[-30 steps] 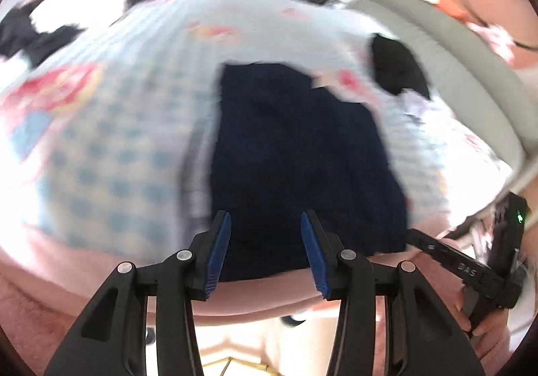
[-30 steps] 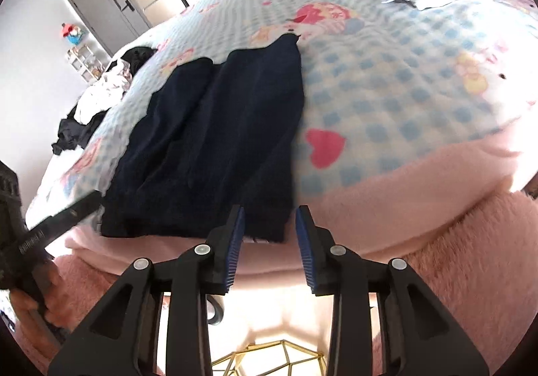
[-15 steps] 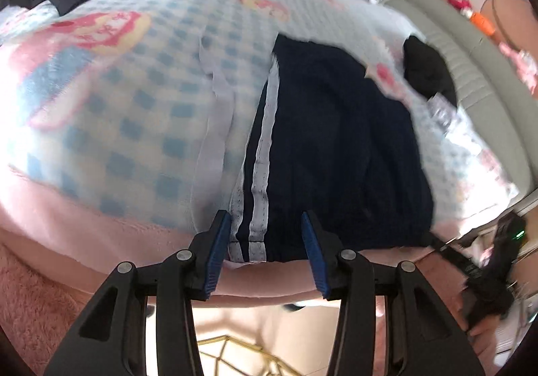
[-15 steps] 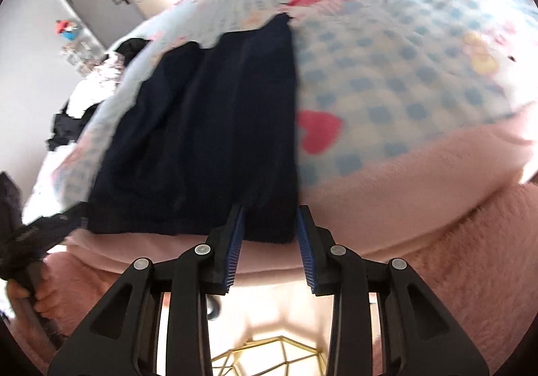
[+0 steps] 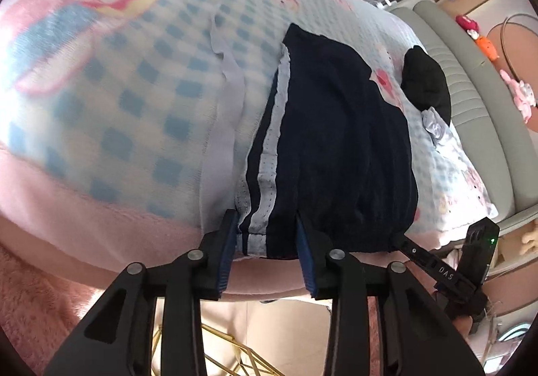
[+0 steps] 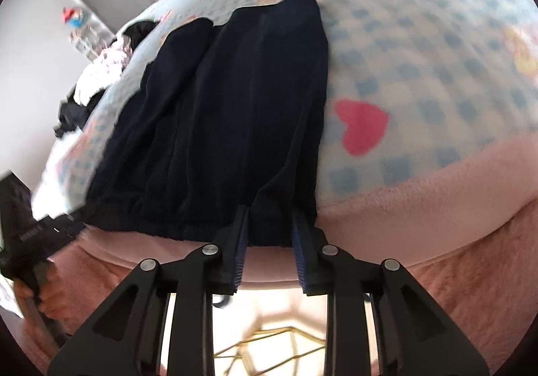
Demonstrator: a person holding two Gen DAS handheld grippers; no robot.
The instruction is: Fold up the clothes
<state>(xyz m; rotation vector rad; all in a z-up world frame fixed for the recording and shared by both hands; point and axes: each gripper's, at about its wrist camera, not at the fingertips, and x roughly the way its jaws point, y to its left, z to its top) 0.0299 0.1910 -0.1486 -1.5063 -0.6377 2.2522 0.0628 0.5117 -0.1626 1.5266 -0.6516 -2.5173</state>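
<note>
Item: navy track pants (image 5: 336, 140), flat on my checkered blanket (image 5: 134, 100), long axis running away from me, waistband at the bed's near edge. Left gripper (image 5: 265, 235) and right gripper (image 6: 269, 235) both spread, straddling waistband corners. Open blanket either side.

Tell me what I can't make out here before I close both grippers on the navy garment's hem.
- Navy garment: type unclear; its far end is foreshortened in both wrist views.
- Left gripper: open around the striped corner; whether the pads touch cloth is hidden by the hem.
- Right gripper: open; layers between its fingers can't be counted.
- Checked blanket: blurred in the right view.
- Dark clothes: too small.
</note>
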